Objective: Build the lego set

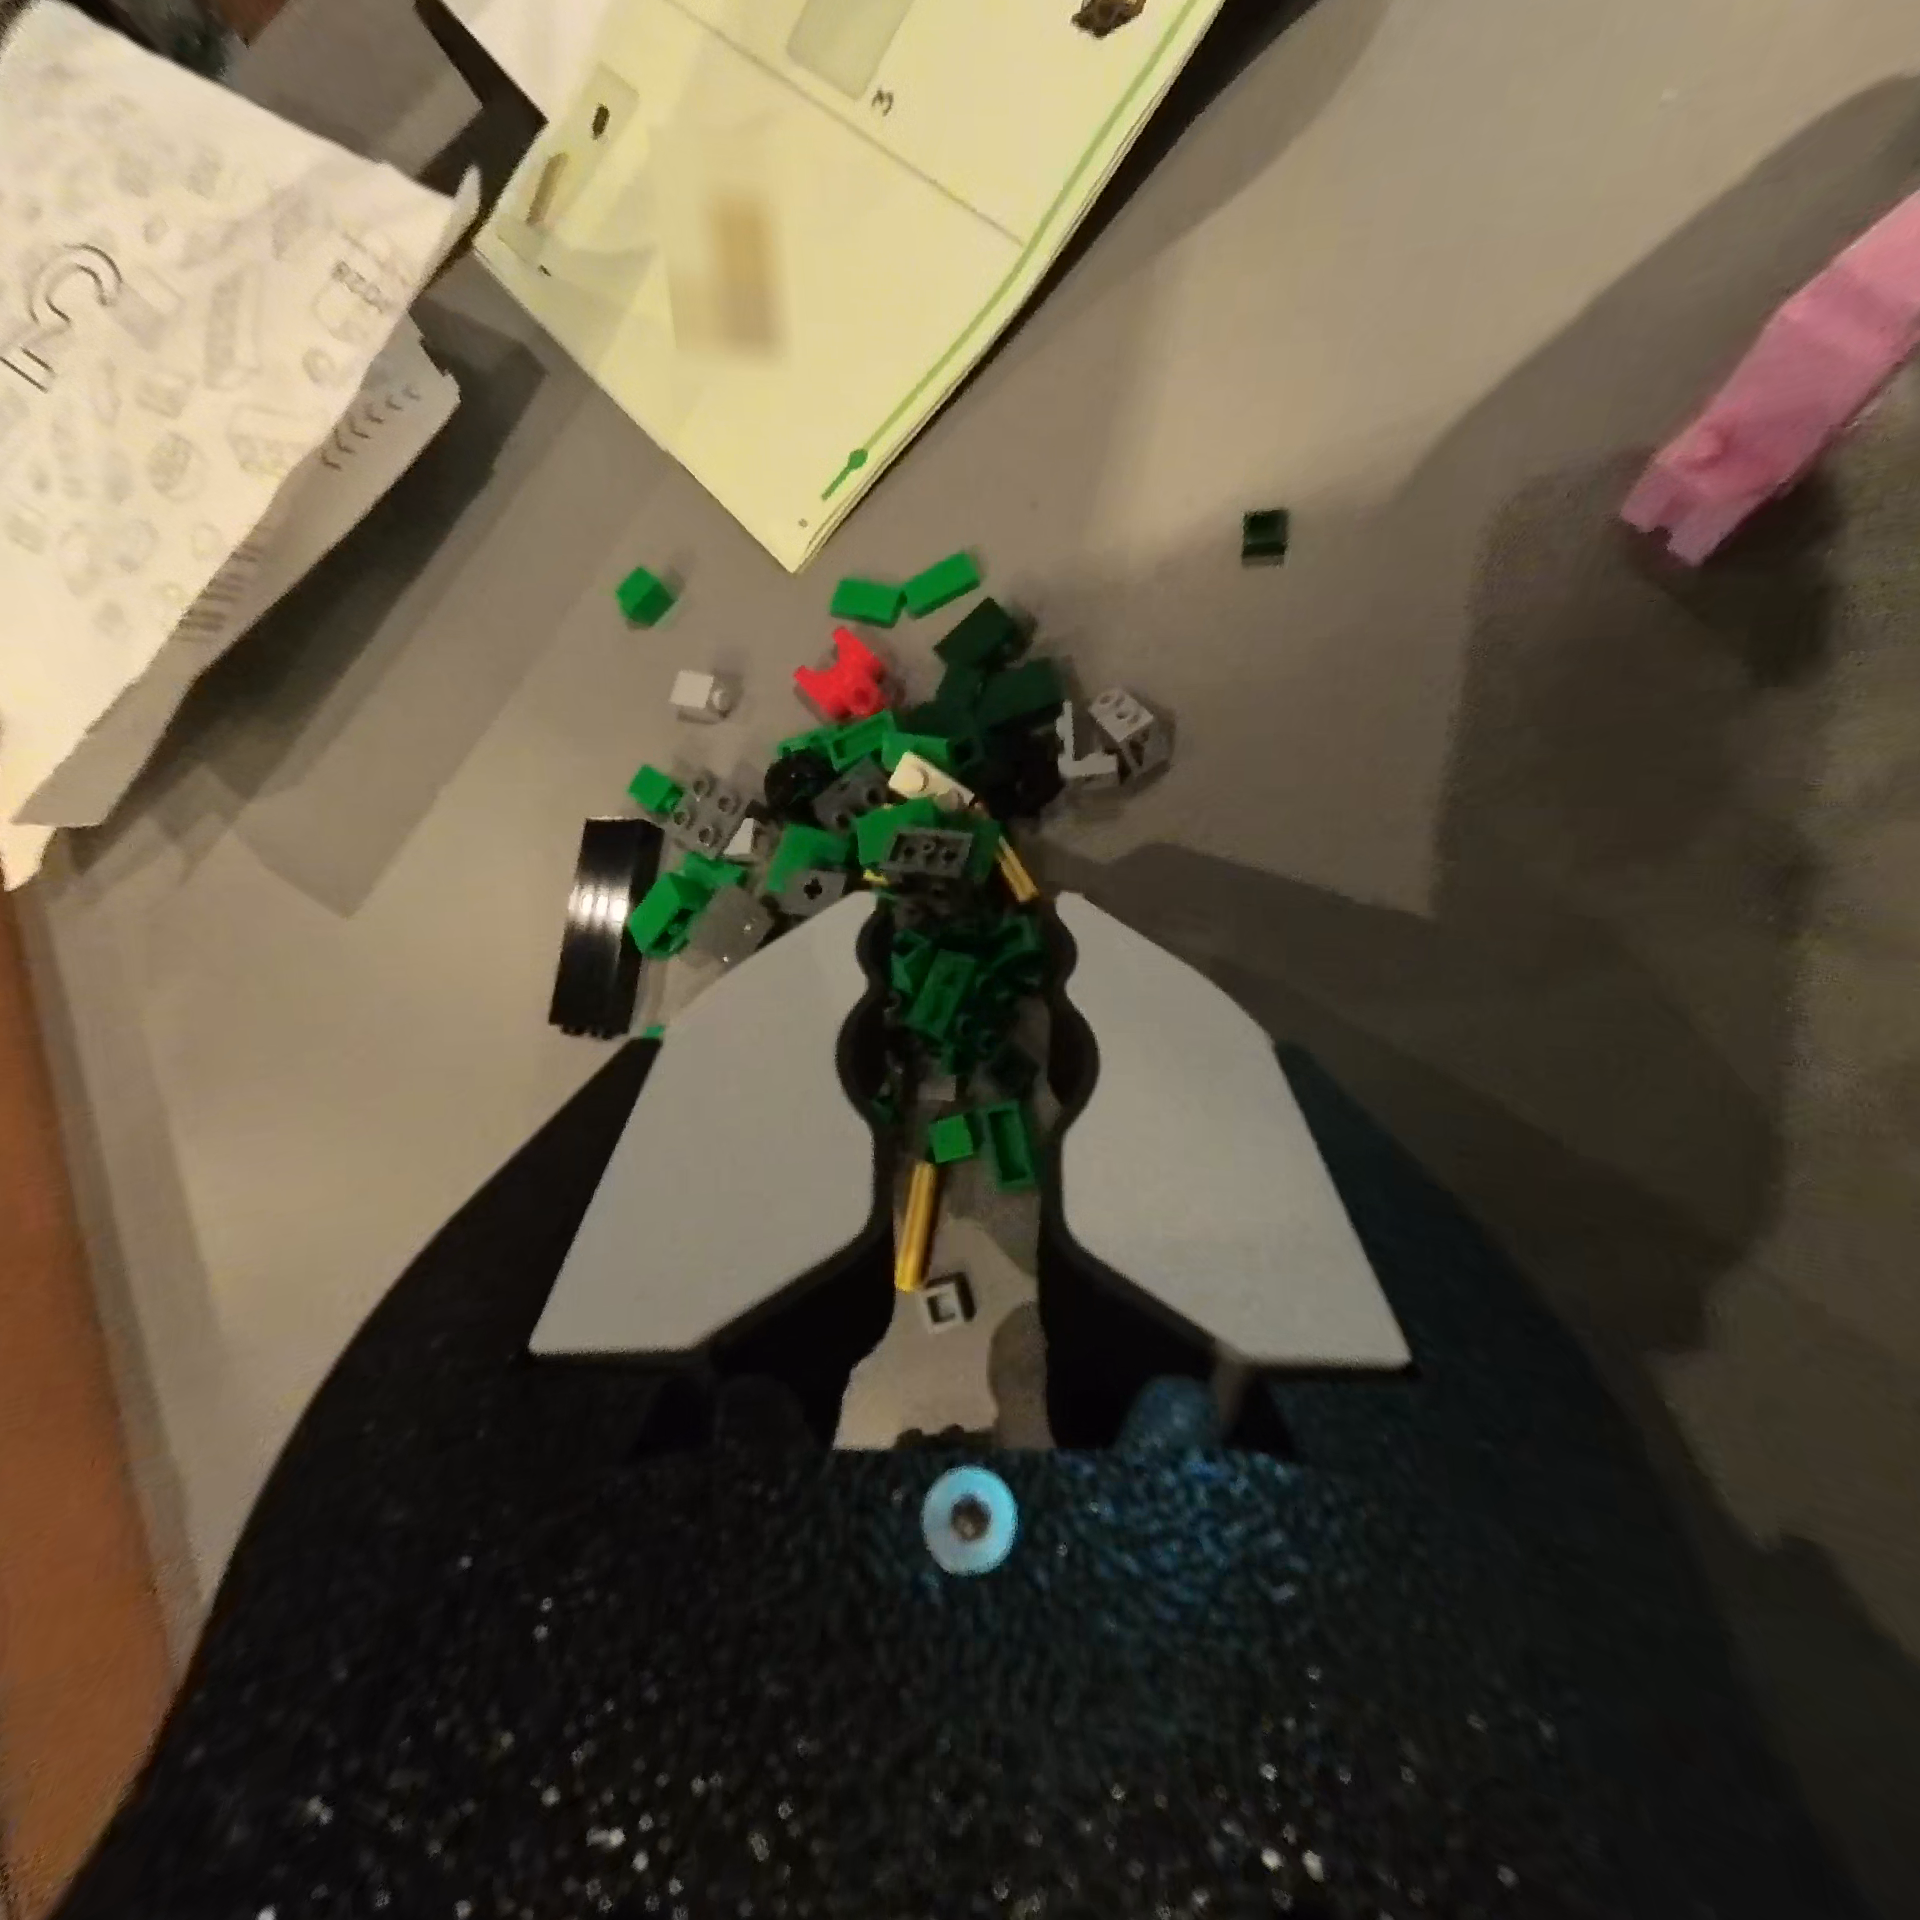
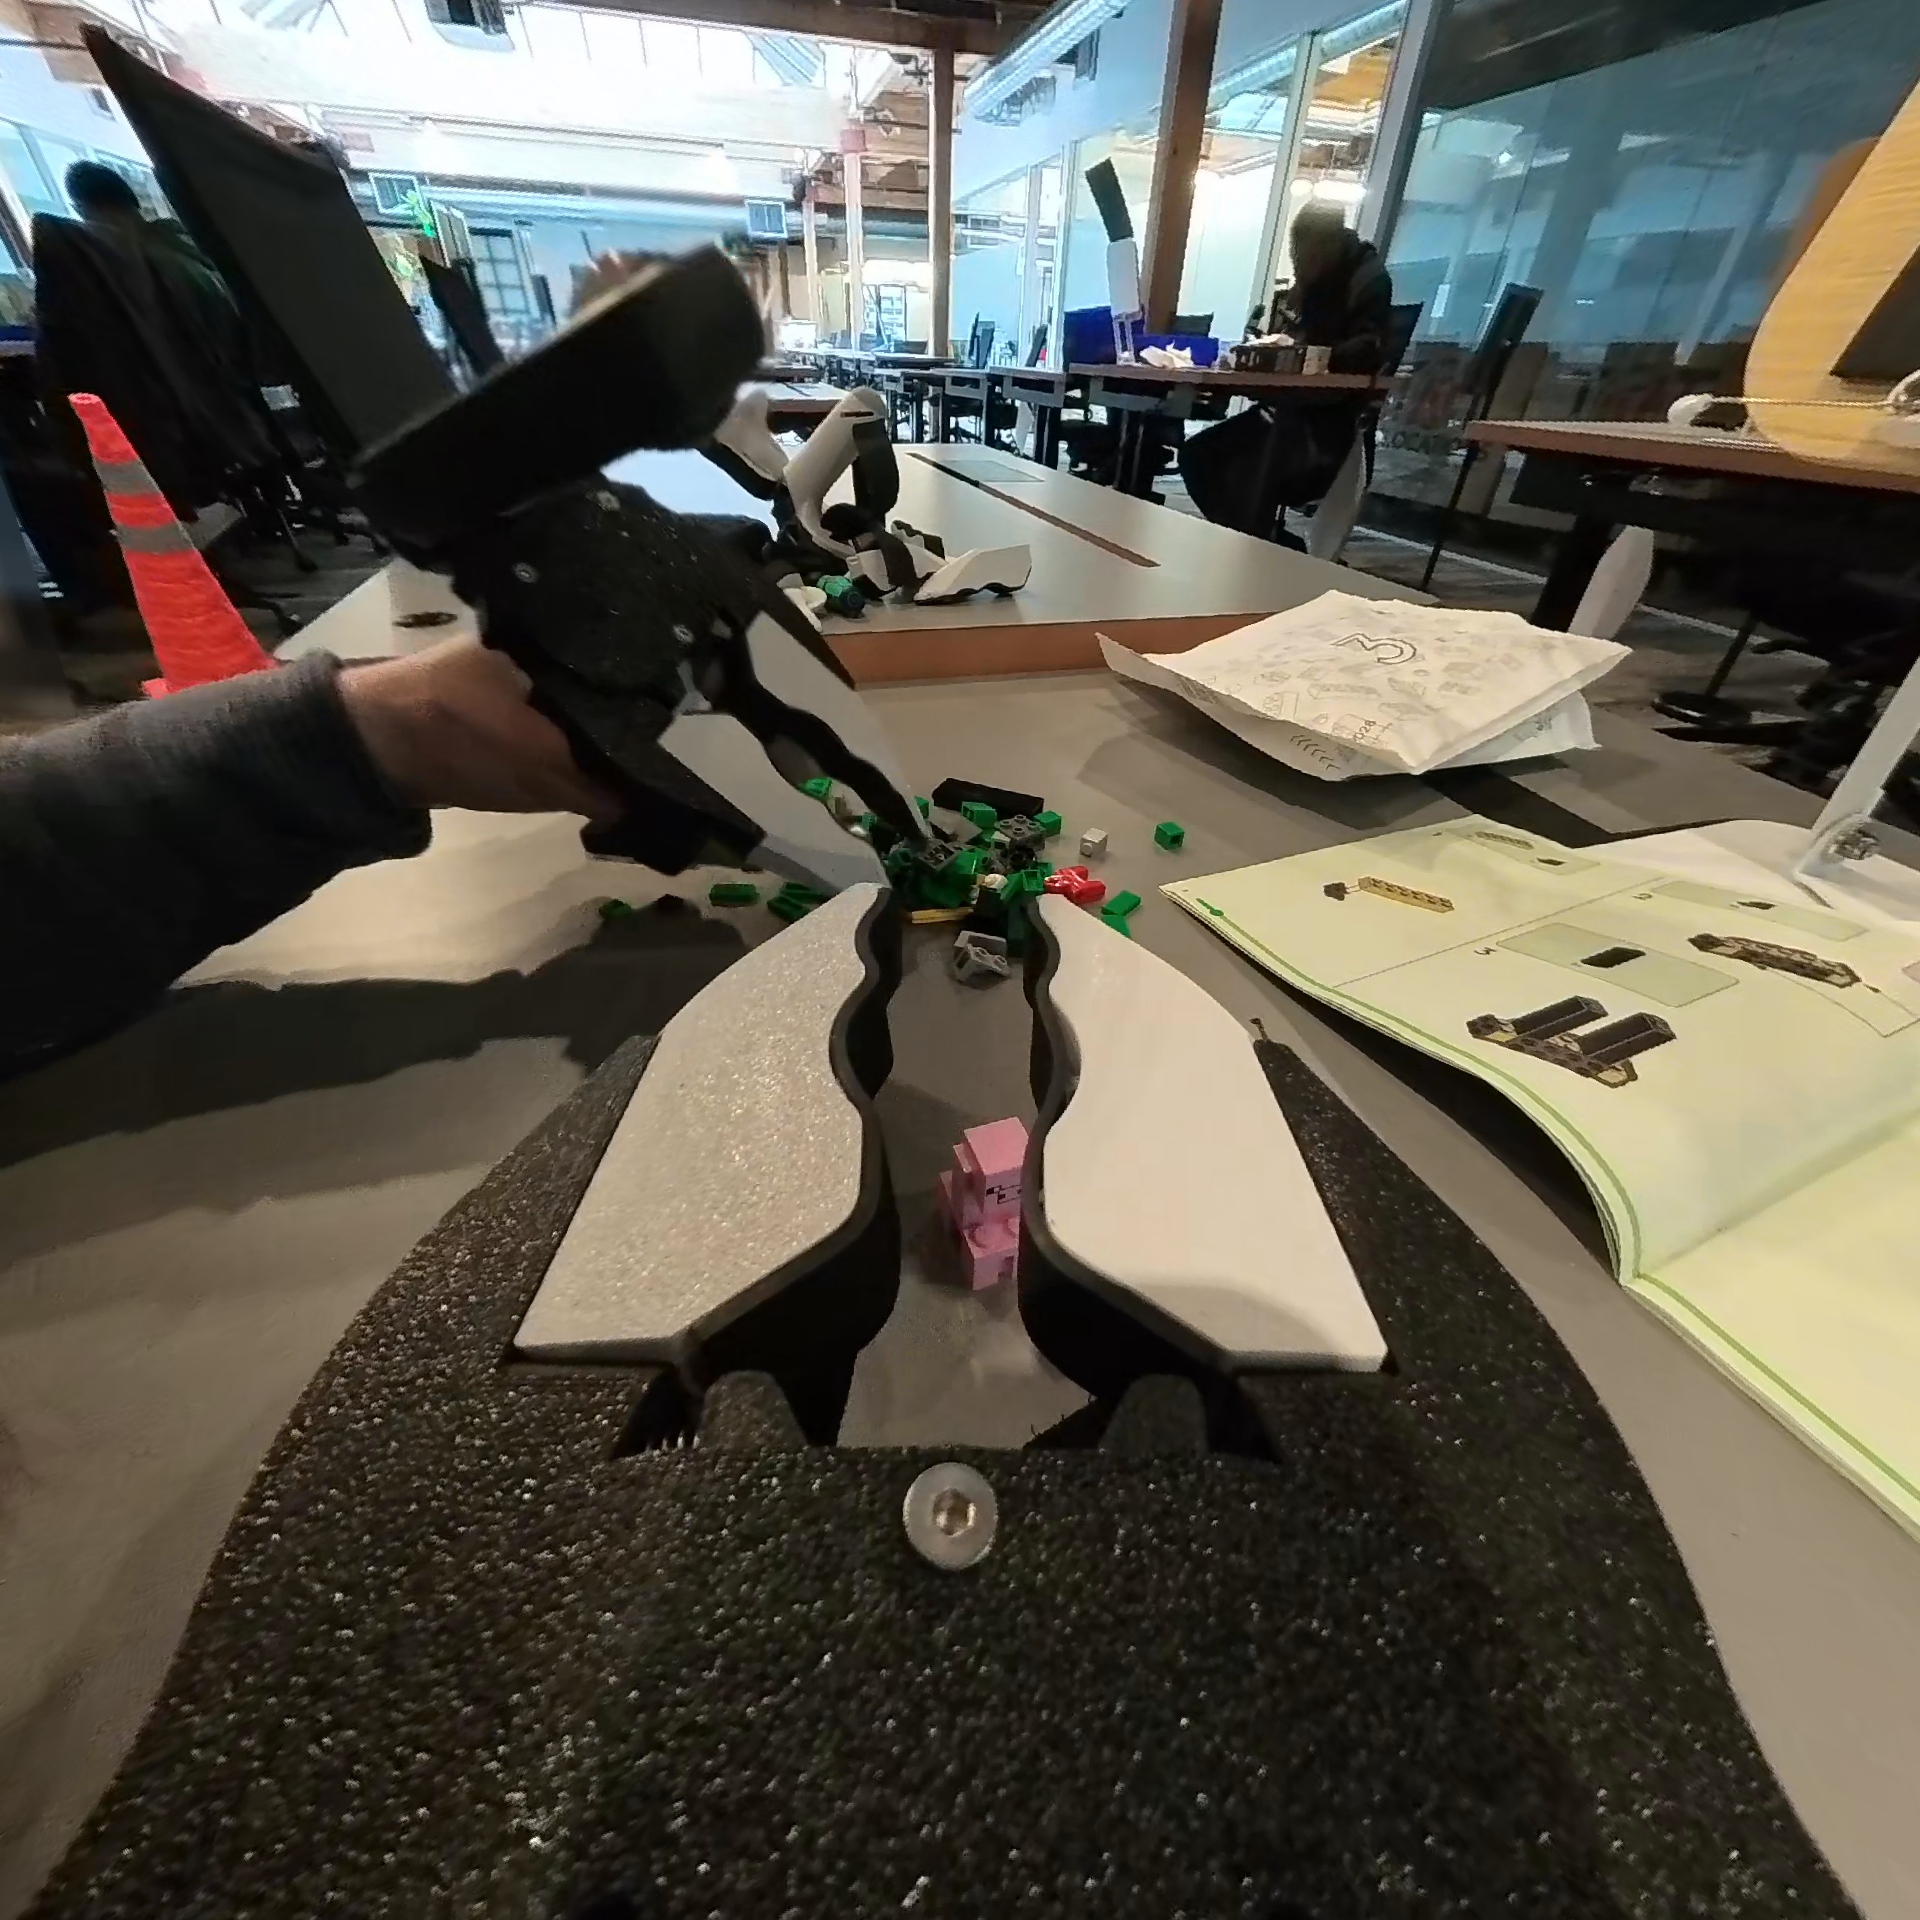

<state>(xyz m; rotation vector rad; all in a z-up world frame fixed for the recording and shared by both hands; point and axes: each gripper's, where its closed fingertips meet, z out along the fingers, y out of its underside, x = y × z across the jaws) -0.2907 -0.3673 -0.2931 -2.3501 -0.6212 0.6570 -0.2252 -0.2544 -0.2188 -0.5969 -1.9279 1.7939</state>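
Note:
A pile of loose lego bricks (image 1: 914, 821), mostly green, grey and black, lies on the grey table. My left gripper (image 1: 966, 914) is open and points down into the pile, with bricks lying between its fingers. It holds nothing. A red piece (image 1: 847, 675) lies at the pile's far edge. In the right wrist view my right gripper (image 2: 964, 904) is open and low over the table. A small pink pig figure (image 2: 987, 1195) stands between its fingers, close to the right one. The pile (image 2: 977, 862) lies just beyond its tips, with the left gripper (image 2: 899, 821) dipped into it.
An open instruction booklet (image 2: 1558, 987) lies right of the pile. A printed paper bag (image 2: 1371, 675) lies behind it. A black tyre-like piece (image 1: 603, 925) lies left of the pile. A person's sleeved arm (image 2: 156, 831) holds the left gripper. An orange cone (image 2: 156, 540) stands at far left. There is about 15 cm between the tips of the two grippers. It is some 6 cm from my left tips to the red piece (image 1: 847, 675).

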